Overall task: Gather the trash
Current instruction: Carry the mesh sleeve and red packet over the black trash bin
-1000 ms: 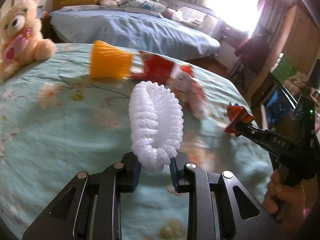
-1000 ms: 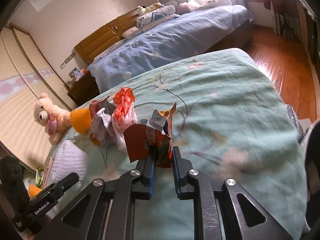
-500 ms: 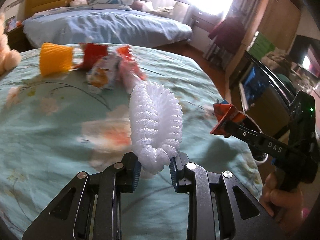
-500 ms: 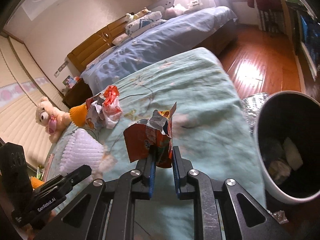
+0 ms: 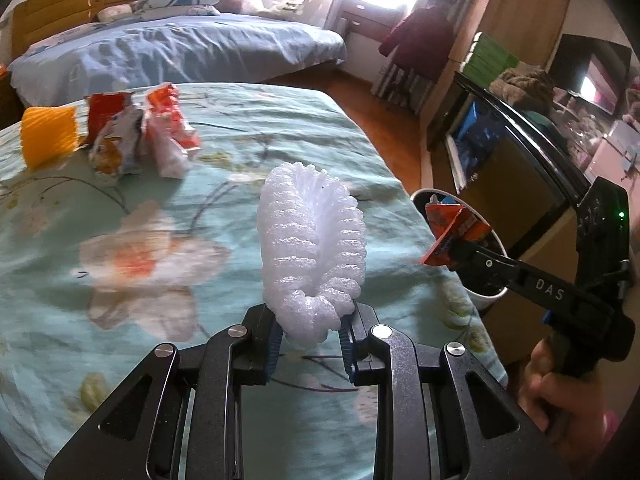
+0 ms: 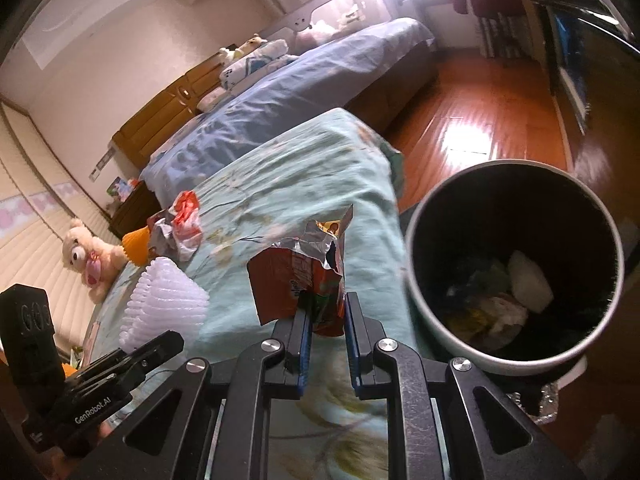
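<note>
My left gripper [image 5: 310,330] is shut on a white foam fruit net [image 5: 312,252] and holds it above the teal bedspread [image 5: 120,280]. My right gripper [image 6: 326,320] is shut on a torn red snack wrapper [image 6: 298,280], just left of a round bin [image 6: 516,280] with a black liner and some trash inside. In the left wrist view the wrapper [image 5: 454,232] hangs over the bin's rim [image 5: 490,300] at the bed's right corner. The foam net also shows in the right wrist view [image 6: 164,304]. Crumpled wrappers [image 5: 140,136] and an orange foam net [image 5: 48,136] lie on the bed.
A teddy bear [image 6: 90,260] sits at the far end of the bed. A second bed with a blue cover [image 5: 180,52] stands behind. Wooden floor [image 6: 480,120] lies beyond the bin. A cabinet and screen [image 5: 520,140] stand to the right.
Both grippers have swung right toward the bed's corner with their loads. The bin has come fully into view and the right gripper's wrapper is now beside its rim.
</note>
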The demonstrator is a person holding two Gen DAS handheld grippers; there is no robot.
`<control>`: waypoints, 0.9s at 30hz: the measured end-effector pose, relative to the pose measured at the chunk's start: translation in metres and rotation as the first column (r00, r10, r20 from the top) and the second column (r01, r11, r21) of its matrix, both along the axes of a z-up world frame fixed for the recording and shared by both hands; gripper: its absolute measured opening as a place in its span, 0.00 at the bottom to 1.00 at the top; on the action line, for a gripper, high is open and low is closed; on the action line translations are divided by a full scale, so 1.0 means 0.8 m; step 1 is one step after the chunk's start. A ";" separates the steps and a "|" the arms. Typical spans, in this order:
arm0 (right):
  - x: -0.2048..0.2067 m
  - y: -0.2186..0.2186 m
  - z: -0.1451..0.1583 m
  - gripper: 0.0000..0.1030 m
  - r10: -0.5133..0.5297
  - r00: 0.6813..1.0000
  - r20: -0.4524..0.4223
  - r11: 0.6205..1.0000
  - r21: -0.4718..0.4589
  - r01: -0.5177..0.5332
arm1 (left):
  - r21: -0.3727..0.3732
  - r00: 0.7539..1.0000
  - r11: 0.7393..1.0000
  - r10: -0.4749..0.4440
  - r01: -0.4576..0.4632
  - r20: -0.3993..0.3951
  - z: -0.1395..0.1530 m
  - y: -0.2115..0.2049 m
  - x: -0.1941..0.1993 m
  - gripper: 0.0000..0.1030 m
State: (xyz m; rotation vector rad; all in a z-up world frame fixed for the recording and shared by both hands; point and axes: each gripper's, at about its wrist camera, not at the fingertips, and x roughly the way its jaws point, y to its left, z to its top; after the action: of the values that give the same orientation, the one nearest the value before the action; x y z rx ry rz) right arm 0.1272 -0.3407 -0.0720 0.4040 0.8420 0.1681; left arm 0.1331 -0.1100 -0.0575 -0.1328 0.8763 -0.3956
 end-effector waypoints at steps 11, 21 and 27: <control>-0.019 -0.036 0.003 0.15 -0.051 0.999 0.008 0.999 0.001 0.051 | 0.011 0.998 0.998 -0.064 0.064 0.002 0.004 -0.044 -0.002 0.22; -0.029 -0.066 0.005 0.15 -0.096 0.995 0.012 0.995 0.006 0.096 | 0.020 0.992 0.992 -0.125 0.125 0.013 0.011 -0.086 -0.004 0.22; -0.035 -0.085 0.003 0.15 -0.126 0.992 0.009 0.992 0.011 0.125 | 0.026 0.988 0.988 -0.151 0.151 0.010 0.012 -0.108 -0.003 0.22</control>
State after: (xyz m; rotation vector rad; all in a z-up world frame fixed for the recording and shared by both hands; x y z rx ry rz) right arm 0.0994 -0.4085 -0.0692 0.4645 0.8042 0.0578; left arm 0.1305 -0.1966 -0.0482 -0.0403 0.8819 -0.5258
